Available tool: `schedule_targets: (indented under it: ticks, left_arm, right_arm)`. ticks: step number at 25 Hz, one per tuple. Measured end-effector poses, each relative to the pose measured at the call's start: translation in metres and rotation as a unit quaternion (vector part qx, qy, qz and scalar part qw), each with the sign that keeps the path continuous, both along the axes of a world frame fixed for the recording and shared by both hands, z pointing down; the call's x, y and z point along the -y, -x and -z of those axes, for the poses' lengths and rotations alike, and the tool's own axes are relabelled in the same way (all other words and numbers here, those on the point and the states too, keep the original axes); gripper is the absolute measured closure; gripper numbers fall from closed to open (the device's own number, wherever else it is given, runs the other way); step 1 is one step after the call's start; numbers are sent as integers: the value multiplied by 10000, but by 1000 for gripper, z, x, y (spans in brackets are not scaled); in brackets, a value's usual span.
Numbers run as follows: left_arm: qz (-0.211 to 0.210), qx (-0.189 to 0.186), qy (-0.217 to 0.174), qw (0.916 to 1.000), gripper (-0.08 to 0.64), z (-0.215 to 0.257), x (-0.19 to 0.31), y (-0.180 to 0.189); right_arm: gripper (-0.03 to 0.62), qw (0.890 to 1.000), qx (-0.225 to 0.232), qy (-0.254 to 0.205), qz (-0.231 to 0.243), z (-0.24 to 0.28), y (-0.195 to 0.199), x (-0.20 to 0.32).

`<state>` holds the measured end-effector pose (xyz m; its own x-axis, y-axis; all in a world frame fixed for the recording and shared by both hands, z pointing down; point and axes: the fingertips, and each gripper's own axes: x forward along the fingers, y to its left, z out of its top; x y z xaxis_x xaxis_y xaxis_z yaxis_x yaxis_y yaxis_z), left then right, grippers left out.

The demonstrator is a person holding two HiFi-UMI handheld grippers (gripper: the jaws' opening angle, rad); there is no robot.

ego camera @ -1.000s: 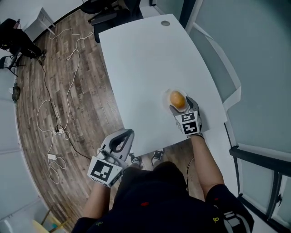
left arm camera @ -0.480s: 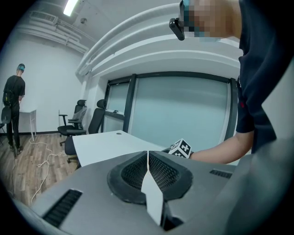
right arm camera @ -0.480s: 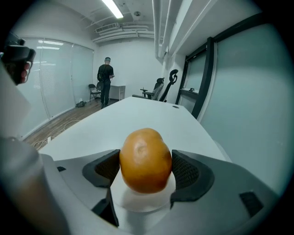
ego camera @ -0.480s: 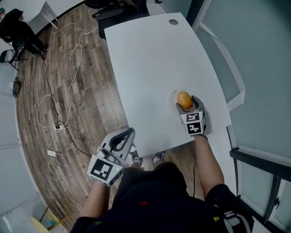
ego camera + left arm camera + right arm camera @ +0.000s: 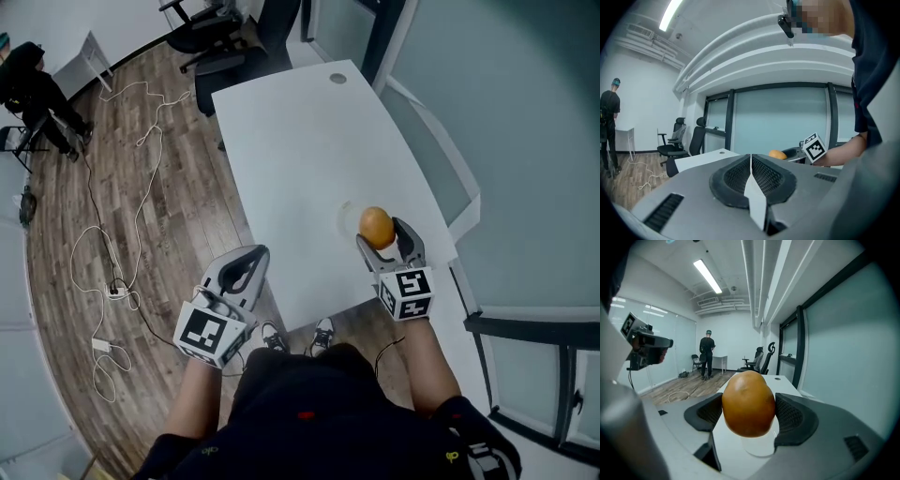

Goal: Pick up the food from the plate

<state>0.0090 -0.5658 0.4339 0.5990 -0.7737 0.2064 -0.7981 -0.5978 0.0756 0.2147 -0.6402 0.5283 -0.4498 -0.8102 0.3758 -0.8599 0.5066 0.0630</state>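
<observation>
My right gripper (image 5: 382, 233) is shut on a round orange-brown piece of food (image 5: 375, 225), held above the near right part of the white table (image 5: 300, 141). In the right gripper view the food (image 5: 748, 403) fills the gap between both pads, and the small pale plate (image 5: 760, 447) lies bare on the table beneath it. From the head view the plate (image 5: 348, 217) shows just left of the food. My left gripper (image 5: 253, 258) hangs off the table's left side over the floor, shut on nothing (image 5: 751, 165).
A round grommet (image 5: 337, 79) marks the table's far end. Office chairs (image 5: 202, 28) stand beyond it. Cables (image 5: 112, 187) trail over the wooden floor at left, where a person (image 5: 28, 84) stands. A glass wall (image 5: 525, 141) runs along the right.
The right gripper has risen with the food, which now hangs clear of the plate. The left gripper has stayed beside the table.
</observation>
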Motion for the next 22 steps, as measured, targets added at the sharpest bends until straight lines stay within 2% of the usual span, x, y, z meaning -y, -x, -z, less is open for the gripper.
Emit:
schedule_targets:
  ticks: [4,13,18,22]
  left_arm:
    - [-144,-64,-351,9993,531,25,-1,-3]
    - [-602,-173,-899,9940,531,74,-20,-13]
    - [-747,-179,-1006,9920,531,86,-30,-19]
    - [-838,-214,-1002,9912,531,86,-34,-23]
  right_arm:
    - [235,9993,168,-303,-121,48,0,-28]
    - [235,9906,103,-1338,-265,146,12,-74]
    - [235,9852,127,-1652,-441,172,6,-90]
    - [235,9849,68,-1646,-542,173,5,-94]
